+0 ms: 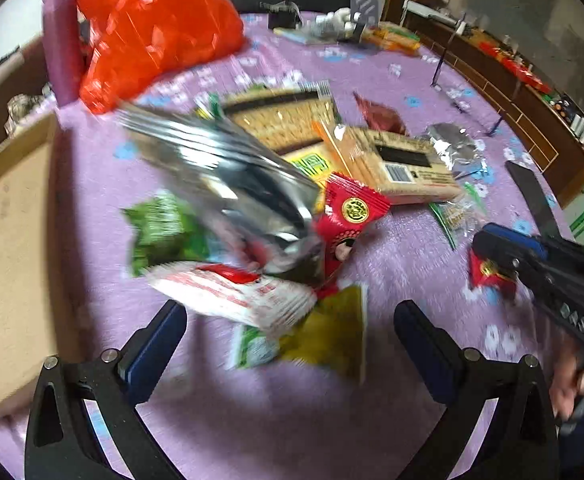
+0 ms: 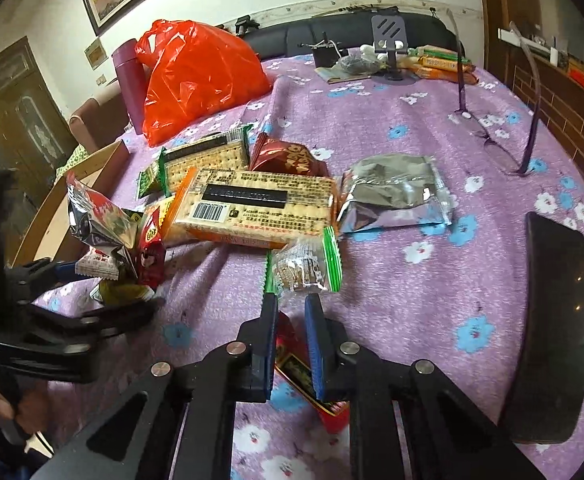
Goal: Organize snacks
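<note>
Snack packets lie heaped on the purple flowered cloth (image 2: 372, 120). My left gripper (image 1: 292, 320) is open with its jaws wide apart. A white-and-red packet (image 1: 231, 296) and a yellow-green packet (image 1: 328, 340) lie between its fingers, and no pad visibly presses on them. Just beyond stand a crumpled silver packet (image 1: 227, 176) and a red packet with a gold seal (image 1: 352, 212). My right gripper (image 2: 290, 304) is shut on a small red packet (image 2: 292, 364); in the left wrist view the right gripper (image 1: 480, 246) has this red packet (image 1: 488, 276) at its tips. A clear green-edged packet (image 2: 304, 268) lies just ahead of it.
A large cracker pack (image 2: 251, 208), a silver pouch (image 2: 396, 196) and a dark red bag (image 2: 287, 156) lie mid-table. A cardboard box (image 1: 7, 240) stands left, a red plastic bag (image 2: 199, 76) and purple bottle (image 2: 129, 80) behind. A black phone (image 2: 552, 328) and glasses (image 2: 492, 136) lie right.
</note>
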Action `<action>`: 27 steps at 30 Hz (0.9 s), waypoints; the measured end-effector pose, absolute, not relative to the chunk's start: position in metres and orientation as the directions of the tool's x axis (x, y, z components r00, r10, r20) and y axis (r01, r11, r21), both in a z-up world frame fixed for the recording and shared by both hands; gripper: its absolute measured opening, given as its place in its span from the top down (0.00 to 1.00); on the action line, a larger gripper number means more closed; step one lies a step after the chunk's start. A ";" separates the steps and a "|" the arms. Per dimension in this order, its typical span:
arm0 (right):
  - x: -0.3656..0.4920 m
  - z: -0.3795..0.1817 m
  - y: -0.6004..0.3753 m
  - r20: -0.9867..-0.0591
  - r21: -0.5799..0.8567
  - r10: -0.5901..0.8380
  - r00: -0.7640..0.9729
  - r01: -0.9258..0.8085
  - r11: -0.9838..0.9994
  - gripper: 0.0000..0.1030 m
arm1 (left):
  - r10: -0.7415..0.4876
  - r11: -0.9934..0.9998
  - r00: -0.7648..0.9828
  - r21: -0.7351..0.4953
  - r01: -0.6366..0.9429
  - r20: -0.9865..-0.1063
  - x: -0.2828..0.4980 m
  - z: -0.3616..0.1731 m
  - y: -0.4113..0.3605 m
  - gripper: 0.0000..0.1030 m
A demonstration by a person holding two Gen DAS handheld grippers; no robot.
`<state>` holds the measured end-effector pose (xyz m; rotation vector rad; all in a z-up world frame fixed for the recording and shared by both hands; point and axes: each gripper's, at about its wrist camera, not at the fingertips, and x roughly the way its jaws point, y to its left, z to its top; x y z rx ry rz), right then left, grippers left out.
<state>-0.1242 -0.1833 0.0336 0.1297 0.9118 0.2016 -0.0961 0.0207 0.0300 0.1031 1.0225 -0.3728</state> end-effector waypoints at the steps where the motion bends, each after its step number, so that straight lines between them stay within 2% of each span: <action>1: -0.126 0.035 -0.185 -0.767 0.195 0.228 0.600 -0.120 0.973 0.74 | -0.270 0.928 0.472 -0.097 0.359 -0.839 -0.100 0.035 0.026 0.00; 2: -0.127 0.036 -0.185 -0.765 0.193 0.226 0.604 -0.121 0.974 0.70 | -0.284 0.926 0.484 -0.105 0.364 -0.828 -0.104 0.041 0.032 0.00; 5: -0.128 0.039 -0.189 -0.762 0.204 0.227 0.606 -0.109 0.973 0.69 | -0.319 0.917 0.499 -0.129 0.377 -0.806 -0.114 0.051 0.051 0.03; 7: -0.130 0.041 -0.190 -0.760 0.216 0.240 0.604 -0.113 0.970 0.69 | -0.341 0.909 0.488 -0.150 0.388 -0.803 -0.118 0.053 0.059 0.15; 8: -0.131 0.042 -0.191 -0.758 0.218 0.242 0.606 -0.115 0.969 0.68 | -0.352 0.905 0.480 -0.160 0.394 -0.804 -0.117 0.052 0.060 0.17; 10: -0.136 0.045 -0.191 -0.753 0.217 0.240 0.613 -0.114 0.970 0.63 | -0.348 0.903 0.473 -0.155 0.400 -0.809 -0.119 0.050 0.064 0.28; 14: -0.144 0.048 -0.193 -0.741 0.230 0.249 0.624 -0.112 0.967 0.58 | -0.330 0.909 0.477 -0.138 0.393 -0.815 -0.110 0.042 0.067 0.28; 19: -0.148 0.050 -0.195 -0.739 0.242 0.254 0.624 -0.107 0.964 0.57 | -0.339 0.909 0.461 -0.159 0.384 -0.820 -0.105 0.040 0.071 0.28; 24: -0.149 0.051 -0.197 -0.737 0.244 0.256 0.626 -0.108 0.964 0.55 | -0.322 0.899 0.550 -0.067 0.433 -0.771 -0.121 0.070 0.066 0.27; 27: -0.147 0.049 -0.200 -0.737 0.261 0.262 0.623 -0.095 0.961 0.55 | -0.310 0.903 0.558 -0.055 0.426 -0.770 -0.112 0.075 0.066 0.26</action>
